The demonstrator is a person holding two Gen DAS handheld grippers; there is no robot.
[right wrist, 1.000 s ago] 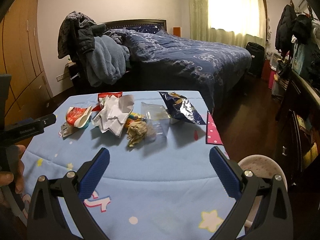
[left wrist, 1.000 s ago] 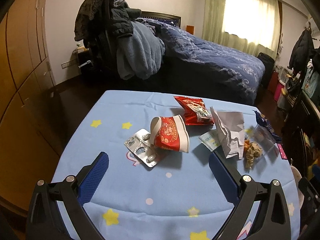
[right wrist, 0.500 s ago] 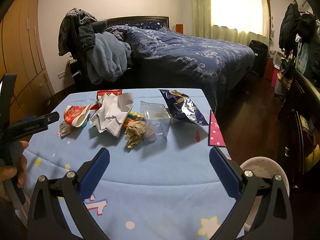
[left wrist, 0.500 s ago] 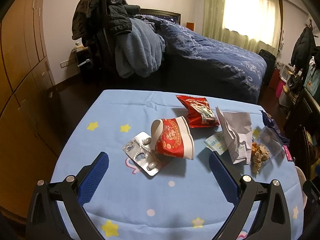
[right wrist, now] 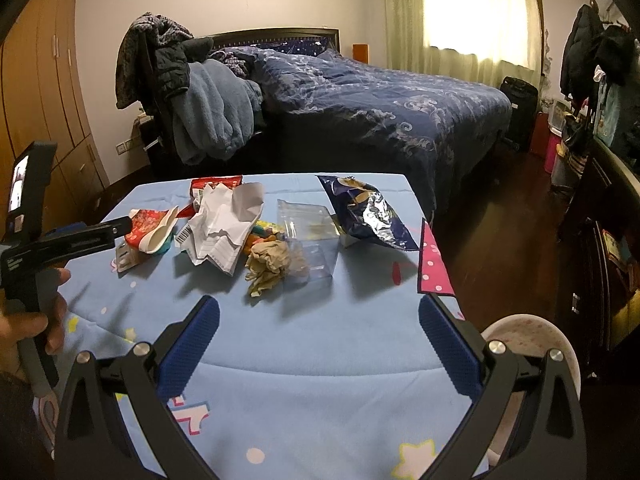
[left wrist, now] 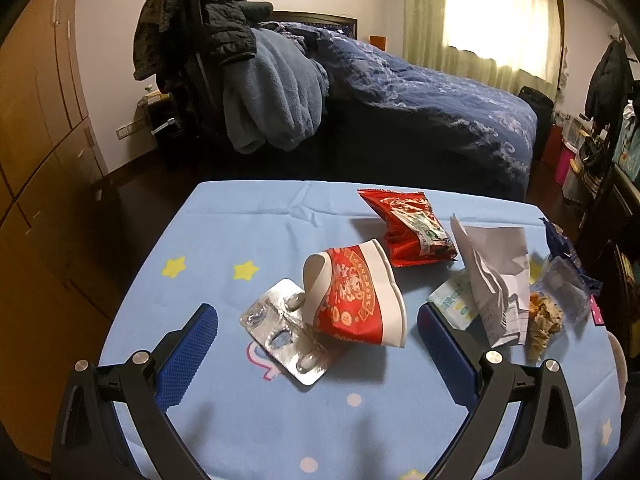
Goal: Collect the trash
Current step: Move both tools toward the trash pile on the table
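Trash lies on a table with a light blue starred cloth (left wrist: pixel 248 240). A crushed red paper cup (left wrist: pixel 352 300) lies on a silver pill blister (left wrist: pixel 280 332), straight between my open left gripper's (left wrist: pixel 318 332) fingers. Behind are a red snack bag (left wrist: pixel 408 224), crumpled white paper (left wrist: pixel 496 280) and a brown wad (left wrist: pixel 542 320). In the right wrist view my right gripper (right wrist: pixel 318 326) is open and empty above the cloth (right wrist: pixel 320 340), short of the brown wad (right wrist: pixel 268 264), a clear plastic box (right wrist: pixel 308 236), a blue foil bag (right wrist: pixel 368 212) and a pink dotted scrap (right wrist: pixel 432 260).
A bed with a dark blue quilt (right wrist: pixel 380 104) stands behind the table. A chair piled with clothes (left wrist: pixel 240 80) is at the back left. A wooden wardrobe (left wrist: pixel 36 120) lines the left wall. A round white bin (right wrist: pixel 532 340) stands right of the table.
My left gripper has moved forward and closer to the red cup and blister. My right gripper has barely moved. Both stay open.
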